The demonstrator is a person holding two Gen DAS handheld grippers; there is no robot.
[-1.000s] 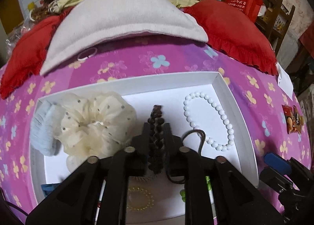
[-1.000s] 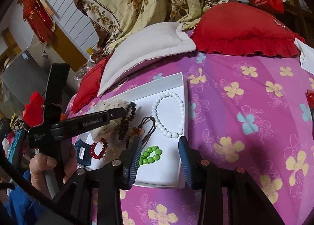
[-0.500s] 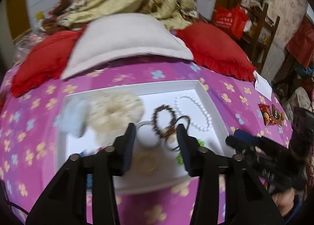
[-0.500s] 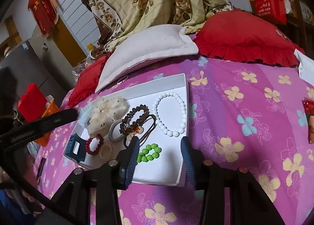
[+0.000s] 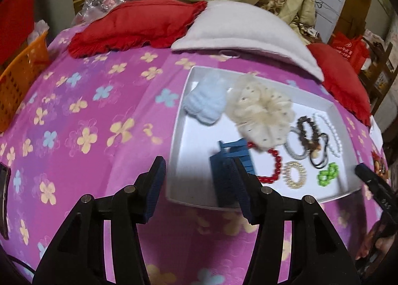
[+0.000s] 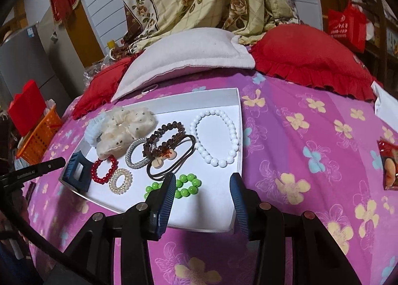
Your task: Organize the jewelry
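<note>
Both tongs hang with jaws apart and nothing between them. Ahead of the right tongs [image 6: 201, 191], the white tray [image 6: 219, 220] offers bare floor up to the white bead bracelet [image 6: 215, 141]; green beads [image 6: 174, 185] crowd its left jaw. The left tongs [image 5: 196, 180] face bare bedspread [image 5: 94, 121] to their left, while a blue clip [image 5: 233, 155] sits by their right jaw.

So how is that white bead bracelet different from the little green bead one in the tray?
The white pearl-like bead bracelet lies spread in a wide open oval; the bright green bead bracelet is bunched into a small tight cluster. The white one lies along the tray's right wall, the green one near the front, by the right tongs. Both are strings of round glossy beads in the white tray.
</note>
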